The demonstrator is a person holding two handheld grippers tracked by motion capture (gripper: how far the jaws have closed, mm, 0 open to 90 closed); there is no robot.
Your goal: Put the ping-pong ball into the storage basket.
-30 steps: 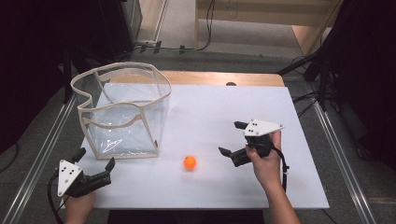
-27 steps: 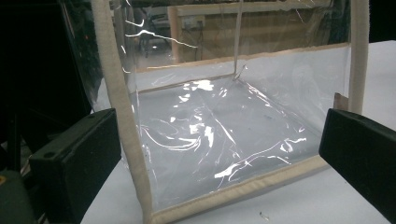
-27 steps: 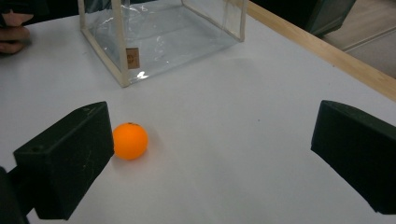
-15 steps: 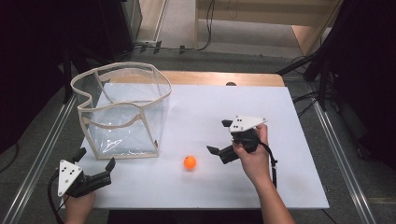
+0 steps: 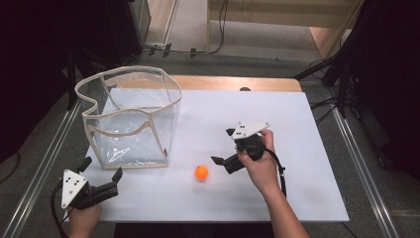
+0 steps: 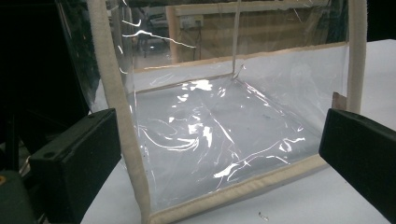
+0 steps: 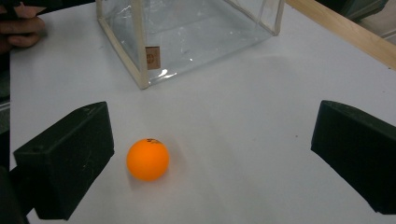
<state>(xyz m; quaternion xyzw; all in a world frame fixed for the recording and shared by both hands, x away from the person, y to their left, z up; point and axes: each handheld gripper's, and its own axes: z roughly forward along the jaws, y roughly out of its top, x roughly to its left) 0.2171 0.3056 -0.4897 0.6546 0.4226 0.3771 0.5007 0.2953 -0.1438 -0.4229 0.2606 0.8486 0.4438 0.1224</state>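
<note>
A small orange ball (image 5: 201, 173) lies on the white table top (image 5: 307, 163), just in front of the right corner of a clear plastic box with beige trim (image 5: 163, 124). My right gripper (image 5: 223, 146) hovers a short way to the ball's right, open and empty. In the right gripper view the ball (image 7: 147, 159) sits low, close to the left jaw, with my right gripper (image 7: 212, 135) spread wide. My left gripper (image 5: 102, 168) rests open at the table's front left corner. In the left gripper view my left gripper (image 6: 219, 140) faces the box's near corner trim (image 6: 126, 140).
The box (image 7: 140, 46) is open at the top and holds nothing. A wooden strip (image 5: 237, 83) runs along the table's far edge. Metal rails (image 5: 356, 163) flank both sides. The other hand (image 7: 21, 28) shows at the right gripper view's top left.
My right gripper has moved left and slightly nearer, closing on the ball. The ball, the box and the left gripper have stayed put.
</note>
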